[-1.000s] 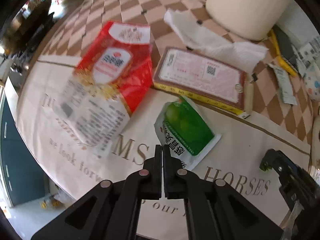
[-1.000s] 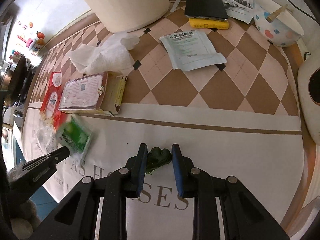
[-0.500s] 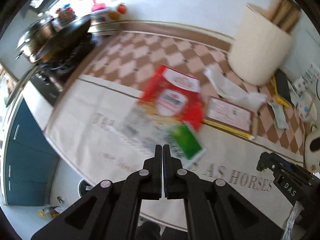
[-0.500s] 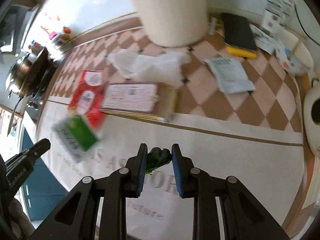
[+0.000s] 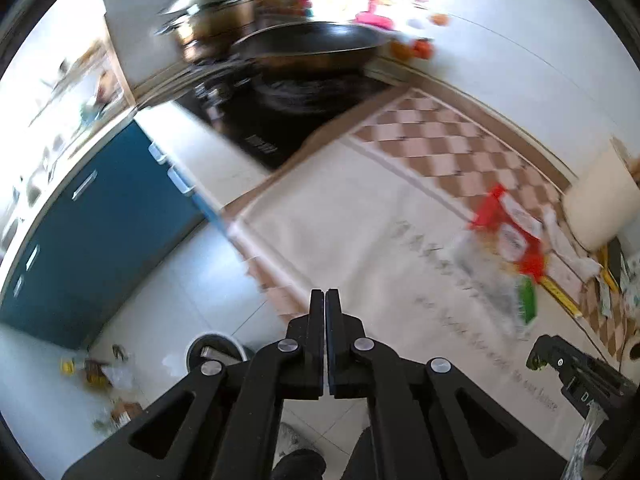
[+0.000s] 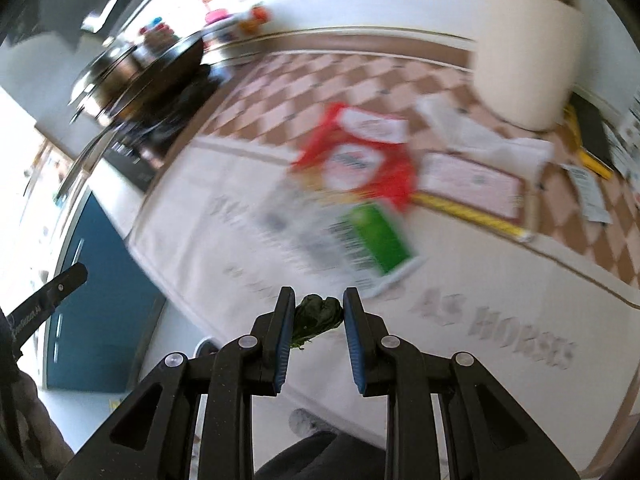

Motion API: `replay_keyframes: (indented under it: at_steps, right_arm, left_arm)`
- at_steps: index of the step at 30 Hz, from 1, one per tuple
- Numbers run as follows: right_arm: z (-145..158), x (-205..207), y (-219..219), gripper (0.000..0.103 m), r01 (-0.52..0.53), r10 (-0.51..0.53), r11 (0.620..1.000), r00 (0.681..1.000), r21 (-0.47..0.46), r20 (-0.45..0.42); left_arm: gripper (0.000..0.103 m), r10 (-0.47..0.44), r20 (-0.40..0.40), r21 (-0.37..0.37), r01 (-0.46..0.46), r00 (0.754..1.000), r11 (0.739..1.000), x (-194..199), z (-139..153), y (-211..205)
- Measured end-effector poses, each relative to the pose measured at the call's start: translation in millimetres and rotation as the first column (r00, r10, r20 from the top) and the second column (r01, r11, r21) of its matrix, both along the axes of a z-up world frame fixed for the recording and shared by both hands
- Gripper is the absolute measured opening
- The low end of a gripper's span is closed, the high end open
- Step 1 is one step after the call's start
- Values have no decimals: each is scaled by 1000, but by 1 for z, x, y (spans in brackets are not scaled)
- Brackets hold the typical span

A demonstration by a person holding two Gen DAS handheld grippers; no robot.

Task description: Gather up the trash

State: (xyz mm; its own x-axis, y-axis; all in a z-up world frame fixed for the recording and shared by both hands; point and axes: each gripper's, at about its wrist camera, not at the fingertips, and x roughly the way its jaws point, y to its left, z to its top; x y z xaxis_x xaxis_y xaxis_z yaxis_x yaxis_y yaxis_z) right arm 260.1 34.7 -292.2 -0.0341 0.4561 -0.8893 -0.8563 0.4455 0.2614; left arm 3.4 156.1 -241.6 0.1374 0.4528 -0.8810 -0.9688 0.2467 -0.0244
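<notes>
Both of my cameras have swung left since 1 second ago, bringing the floor and blue cabinet (image 5: pixel 92 240) into view. My right gripper (image 6: pixel 318 312) is clamped on a dark green, crumpled leafy scrap (image 6: pixel 318 317), held above the tablecloth (image 6: pixel 460 280) edge. My left gripper (image 5: pixel 324 308) has its 2 fingers pressed together, empty. Beyond lie a green packet (image 6: pixel 380 236), a red bag (image 6: pixel 360 160) and a cream bin (image 6: pixel 528 52), blurred.
</notes>
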Motion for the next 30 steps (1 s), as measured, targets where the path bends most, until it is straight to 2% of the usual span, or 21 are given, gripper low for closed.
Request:
replay_keyframes:
  at_steps: [3,6,9,11,14,15,18,19,21,26,30]
  right_arm:
    - [-1,-35,8,26,-21,21,1000,1000,-12,-23]
    - [-4,-41,-1,26,45,-46,999,998,-21,-40]
    - [-14,-20,-16,26,131,-133,990,990,-48,-44]
    - [-21,3,-29,26,184,-187,981,981,-62,-43]
    - [-29,37,-50,26,247,-251,966,967,-80,-35]
    - [-31,48,-55,26,262,-266,961,963,-85,-36]
    - [-38,84,-69,26,294,-299,951,954,-99,-38]
    - [-39,94,-72,26,302,-307,948,951,-102,-43]
    - [-40,113,-79,26,314,-320,944,946,-102,-46]
    - [-49,156,-94,26,352,-360,930,931,-105,-62]
    - [-60,183,-105,26,387,-398,914,913,-122,-86]
  left_arm:
    - [0,-13,58,-63,17,998,998,-28,-10,4]
    - [0,-49,84,-98,57,995,994,-26,-22,4]
    - [2,-93,151,-169,118,984,979,1,-33,2]
    - [2,-128,209,-214,173,969,961,35,-42,0]
    - [4,-163,309,-298,258,937,919,90,-55,1]
    - [9,-180,334,-316,290,925,903,113,-59,2]
    - [34,-221,380,-342,359,898,869,163,-67,5]
    - [35,-240,384,-354,382,892,854,185,-73,6]
    - [35,-269,358,-369,400,894,839,212,-83,10]
    - [35,-331,215,-417,393,919,820,253,-120,15]
    - [35,-359,143,-390,386,922,836,268,-126,11]
